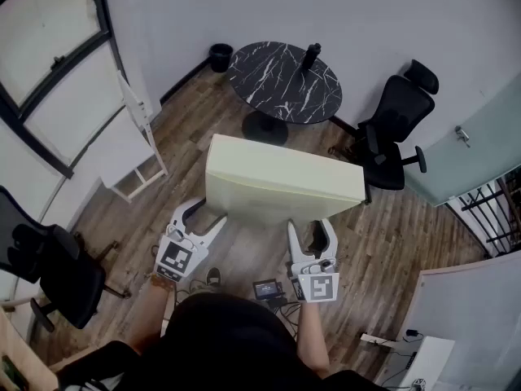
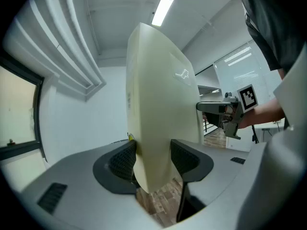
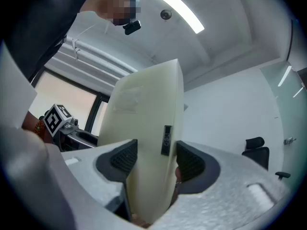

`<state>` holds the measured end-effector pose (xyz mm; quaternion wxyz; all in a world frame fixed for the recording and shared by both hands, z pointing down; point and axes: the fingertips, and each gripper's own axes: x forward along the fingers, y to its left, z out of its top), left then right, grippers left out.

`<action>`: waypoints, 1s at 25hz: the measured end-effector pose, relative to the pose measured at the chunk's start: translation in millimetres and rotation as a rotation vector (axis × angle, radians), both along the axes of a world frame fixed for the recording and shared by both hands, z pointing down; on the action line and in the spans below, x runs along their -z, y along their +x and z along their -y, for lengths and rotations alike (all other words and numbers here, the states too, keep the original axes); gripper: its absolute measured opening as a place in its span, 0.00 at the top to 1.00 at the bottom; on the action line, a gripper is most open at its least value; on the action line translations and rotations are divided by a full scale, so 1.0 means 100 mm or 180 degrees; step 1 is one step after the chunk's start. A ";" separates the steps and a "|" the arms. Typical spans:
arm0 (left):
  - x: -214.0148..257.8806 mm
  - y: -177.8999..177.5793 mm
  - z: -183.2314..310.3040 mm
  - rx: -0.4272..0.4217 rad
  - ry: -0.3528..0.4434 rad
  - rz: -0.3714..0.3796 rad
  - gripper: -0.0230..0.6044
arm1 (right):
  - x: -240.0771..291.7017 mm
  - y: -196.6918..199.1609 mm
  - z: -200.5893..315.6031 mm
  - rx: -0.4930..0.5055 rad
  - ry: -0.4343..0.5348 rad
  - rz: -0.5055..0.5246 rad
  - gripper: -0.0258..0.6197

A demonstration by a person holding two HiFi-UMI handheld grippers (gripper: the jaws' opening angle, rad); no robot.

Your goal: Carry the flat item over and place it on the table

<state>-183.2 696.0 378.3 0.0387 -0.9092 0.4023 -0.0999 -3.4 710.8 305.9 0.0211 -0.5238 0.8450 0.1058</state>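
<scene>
The flat cream slab (image 1: 281, 187) stands on its long edge in the air above the wooden floor (image 1: 391, 243), short of the round black marble surface (image 1: 277, 88) ahead, with open floor between them. It is carried from below. The left gripper (image 1: 207, 216) clamps the bottom edge near one end and the right gripper (image 1: 311, 233) clamps it near the other. Each pair of jaws stands wide because the slab is thick, and the ribbed pads press on its two broad faces. To my eye, the two spread grips keep such a broad panel from swinging or tipping, and holding it upright keeps the load over the hands.

A small dark label strip (image 3: 166, 140) sits on the narrow edge near the right jaws. A yellow tag (image 2: 130, 137) and faint print run along the edge by the left jaws. None of it is clear enough to read. The gripper cubes carry only black-and-white square patterns.

A dark bottle (image 1: 312, 54) stands on the far side of the surface, leaving most of it bare. A black office chair (image 1: 399, 120) sits to its right.
</scene>
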 end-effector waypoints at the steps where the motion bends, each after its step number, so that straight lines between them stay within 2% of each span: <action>1: 0.01 -0.05 0.04 -0.0006 0.0012 0.0004 0.61 | -0.01 -0.02 0.03 -0.0017 0.0016 0.0029 0.57; 6: 0.01 -0.24 0.21 -0.0066 0.0038 0.0014 0.61 | -0.03 -0.21 0.19 -0.0004 -0.0022 0.0067 0.55; 11: 0.00 -0.28 0.40 -0.0066 0.0050 0.0033 0.60 | -0.05 -0.24 0.39 0.0018 -0.0057 0.0045 0.55; 17: -0.04 -0.17 0.71 -0.0040 0.0028 0.0094 0.60 | -0.14 -0.11 0.76 0.0097 -0.0105 0.0086 0.55; 25: -0.05 0.16 1.37 0.0075 -0.0055 0.0216 0.60 | -0.18 0.24 1.47 0.0257 -0.0060 0.0198 0.55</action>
